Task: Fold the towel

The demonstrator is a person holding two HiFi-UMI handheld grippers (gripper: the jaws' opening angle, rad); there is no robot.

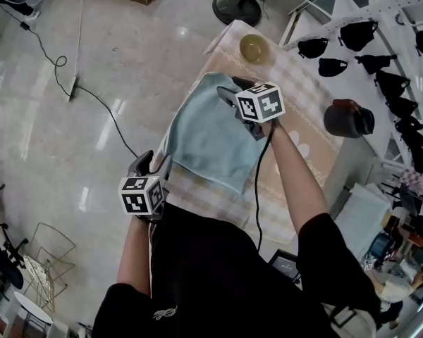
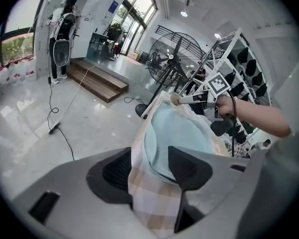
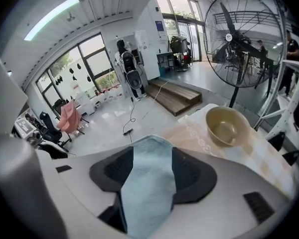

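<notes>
Fingers [image 3: 192, 176] apart on left gripper [image 2: 152, 169] and right gripper [image 3: 150, 167], towel [image 1: 215, 139] between

Towel [image 1: 210, 138]: a pale blue terry cloth with soft, rounded corners. It lies spread flat as a rough four-sided shape on the checked cloth of the desk [image 1: 296, 146], towards the desk's left edge. Its far corner runs up between the parted jaws of the right gripper [image 3: 152, 173]. Its near edge lies between the parted jaws of the left gripper [image 2: 149, 171], over the checked cloth.
</notes>
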